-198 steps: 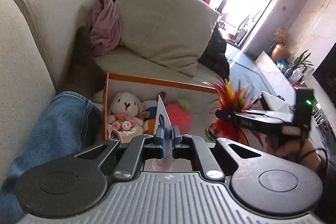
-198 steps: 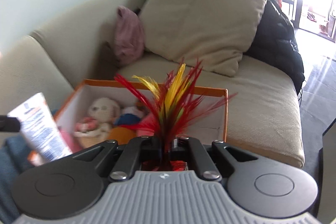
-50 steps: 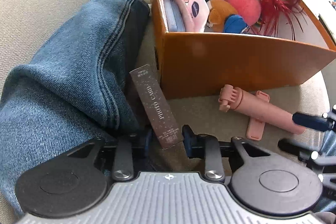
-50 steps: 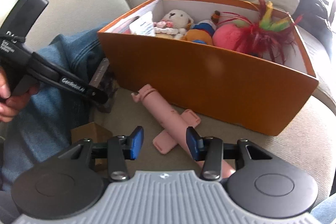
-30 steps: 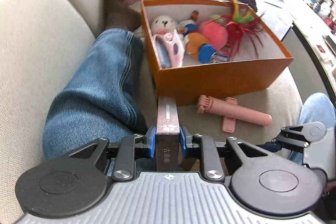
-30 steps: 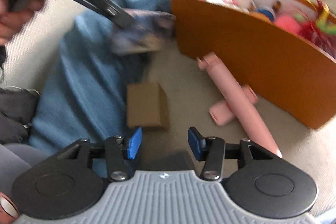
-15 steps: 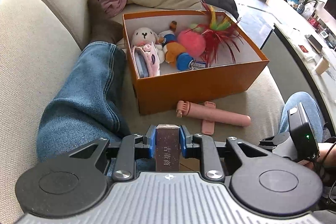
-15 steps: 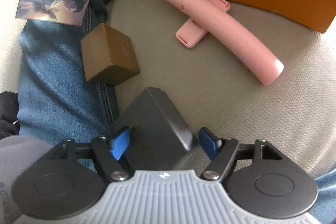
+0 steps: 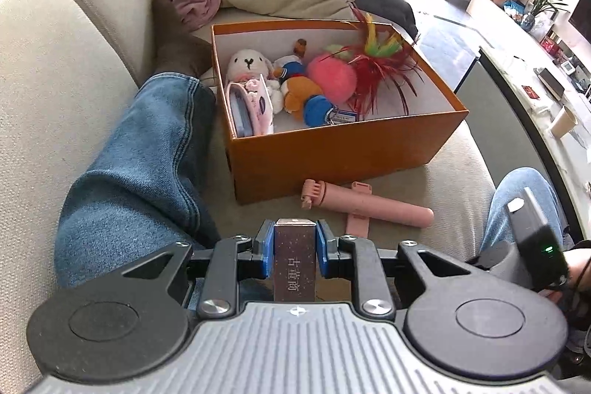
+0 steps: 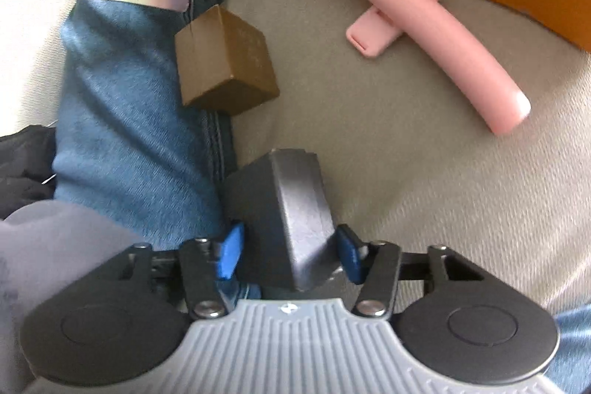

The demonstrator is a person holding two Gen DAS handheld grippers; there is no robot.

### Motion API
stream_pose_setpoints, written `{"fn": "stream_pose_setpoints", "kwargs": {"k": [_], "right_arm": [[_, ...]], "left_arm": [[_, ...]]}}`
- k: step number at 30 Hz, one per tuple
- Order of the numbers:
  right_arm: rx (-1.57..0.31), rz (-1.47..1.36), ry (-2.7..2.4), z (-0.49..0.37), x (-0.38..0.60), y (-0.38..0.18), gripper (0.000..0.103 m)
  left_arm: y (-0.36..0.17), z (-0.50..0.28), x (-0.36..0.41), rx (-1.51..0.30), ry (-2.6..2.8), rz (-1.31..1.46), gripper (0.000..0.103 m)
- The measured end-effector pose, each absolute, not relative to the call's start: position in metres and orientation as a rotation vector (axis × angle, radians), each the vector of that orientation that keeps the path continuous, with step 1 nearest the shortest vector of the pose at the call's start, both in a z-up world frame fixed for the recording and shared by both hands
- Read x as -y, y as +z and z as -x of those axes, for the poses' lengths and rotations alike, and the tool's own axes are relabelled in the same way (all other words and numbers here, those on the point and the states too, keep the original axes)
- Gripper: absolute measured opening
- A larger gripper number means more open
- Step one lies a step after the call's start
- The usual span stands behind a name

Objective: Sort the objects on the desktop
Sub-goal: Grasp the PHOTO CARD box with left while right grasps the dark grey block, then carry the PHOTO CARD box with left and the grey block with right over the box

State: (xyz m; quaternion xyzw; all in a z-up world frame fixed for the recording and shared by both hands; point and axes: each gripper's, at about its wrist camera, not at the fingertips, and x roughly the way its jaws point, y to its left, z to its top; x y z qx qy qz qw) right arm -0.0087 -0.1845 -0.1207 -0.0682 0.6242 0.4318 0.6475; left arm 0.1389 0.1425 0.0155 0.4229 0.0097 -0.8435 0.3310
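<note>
Box (image 9: 332, 150): orange, on sofa, toys inside, not yet reached.
L gripper (image 9: 294, 248): clamped on photo card pack (image 9: 294, 261), now lifted off cushion, facing box.
R gripper (image 10: 288, 255): just dropped over dark block (image 10: 291, 209), pads alongside; contact unclear.
Left out: pink stick (image 10: 417, 24), brown cube (image 10: 225, 61).

My L pads (image 9: 263, 248) blue, on dark brown speckled card box (image 9: 294, 259) w/ pale lettering. My R pads (image 10: 229, 255) blue, dark grey box (image 10: 286, 209) btwn. Orange box (image 9: 332, 150), white inside. Pink stick (image 10: 417, 17). Brown cube (image 10: 225, 61). Blue jeans (image 9: 140, 150). Beige sofa (image 9: 66, 69).
</note>
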Motion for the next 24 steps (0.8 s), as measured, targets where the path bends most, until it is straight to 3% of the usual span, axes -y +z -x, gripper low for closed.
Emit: {"fn": "stream_pose_setpoints", "kwargs": {"k": [4,14,24], "right_arm": [[-1.444,0.028,1.038,0.004,0.203,-0.114,0.037],[-1.459,-0.007,1.045,0.005,0.192,-0.131,0.036],[-1.156,0.085,0.921,-0.013,0.210,-0.043,0.036]], "left_arm": [[0.015,-0.140,-0.141,-0.039,-2.193,-1.108,0.026],[0.013,-0.139,-0.141,-0.066,-2.162,-1.101,0.026],[0.028,-0.120,-0.150,-0.073,-2.218,-1.072,0.026]]}}
